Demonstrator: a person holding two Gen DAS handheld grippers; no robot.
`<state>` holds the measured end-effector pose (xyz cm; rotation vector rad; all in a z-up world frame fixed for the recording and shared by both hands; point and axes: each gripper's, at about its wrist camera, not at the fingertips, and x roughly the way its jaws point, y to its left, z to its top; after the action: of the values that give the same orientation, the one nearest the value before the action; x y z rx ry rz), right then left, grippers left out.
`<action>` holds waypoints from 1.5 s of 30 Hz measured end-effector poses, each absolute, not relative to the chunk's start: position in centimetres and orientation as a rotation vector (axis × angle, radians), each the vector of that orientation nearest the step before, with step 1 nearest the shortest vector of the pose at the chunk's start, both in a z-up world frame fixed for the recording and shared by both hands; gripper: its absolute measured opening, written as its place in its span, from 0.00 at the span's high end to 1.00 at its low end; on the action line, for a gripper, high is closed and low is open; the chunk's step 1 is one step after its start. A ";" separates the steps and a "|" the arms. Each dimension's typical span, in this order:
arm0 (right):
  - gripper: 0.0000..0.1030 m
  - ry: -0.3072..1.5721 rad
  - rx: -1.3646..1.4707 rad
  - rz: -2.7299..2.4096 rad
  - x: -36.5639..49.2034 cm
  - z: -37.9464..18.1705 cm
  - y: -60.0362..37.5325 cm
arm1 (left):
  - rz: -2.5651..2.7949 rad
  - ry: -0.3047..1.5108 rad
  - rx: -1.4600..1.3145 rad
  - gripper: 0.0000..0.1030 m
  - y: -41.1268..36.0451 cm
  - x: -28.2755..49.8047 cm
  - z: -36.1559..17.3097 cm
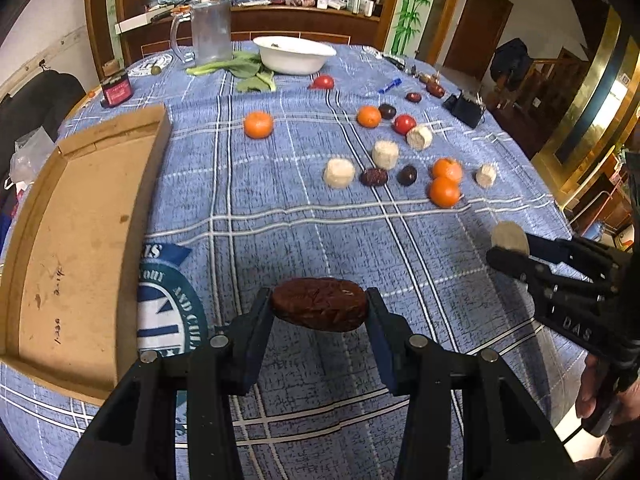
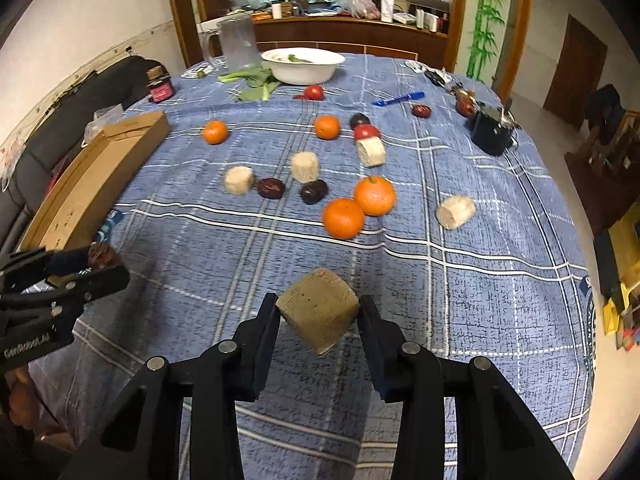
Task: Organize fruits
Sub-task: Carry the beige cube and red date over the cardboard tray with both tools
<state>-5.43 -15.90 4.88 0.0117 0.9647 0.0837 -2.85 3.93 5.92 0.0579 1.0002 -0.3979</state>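
Note:
In the left wrist view my left gripper [image 1: 320, 314] is shut on a wrinkled dark red date [image 1: 320, 309], held above the blue checked tablecloth. An empty cardboard tray [image 1: 80, 240] lies just to its left. My right gripper [image 2: 319, 312] is shut on a pale beige chunk [image 2: 320, 312], tilted between the pads and lifted off the cloth. Scattered in mid-table are oranges [image 2: 343, 218], more dates [image 2: 271, 188], pale chunks [image 2: 455, 211] and tomatoes [image 2: 366, 132]. The right gripper [image 1: 516, 256] also shows at the right edge of the left wrist view.
At the far end stand a white bowl [image 1: 295, 54], leafy greens [image 1: 244, 68], a glass pitcher [image 1: 210, 32] and a red jar [image 1: 116, 90]. A black cup [image 2: 492, 130] and a blue pen [image 2: 398, 99] lie near the right edge. A hand [image 1: 592, 392] holds the right gripper.

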 end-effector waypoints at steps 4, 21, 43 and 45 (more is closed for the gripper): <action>0.59 0.963 0.010 0.113 -5.3 5.6 -14.5 | -0.380 0.986 0.046 0.57 5.1 -2.7 6.8; 0.58 0.928 -0.027 0.300 -0.1 8.3 -4.3 | -0.175 0.946 -0.062 0.57 17.2 -0.4 9.4; 0.58 0.975 -0.047 0.446 14.9 6.6 10.4 | 0.025 1.014 -0.055 0.56 27.3 14.6 5.8; 0.58 0.989 -0.041 0.448 16.3 5.8 11.2 | 0.031 1.022 -0.059 0.56 27.5 16.2 5.3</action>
<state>16.30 11.21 5.81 -0.0413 0.9894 0.4476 16.21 27.45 5.28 -0.0592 1.0221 0.0308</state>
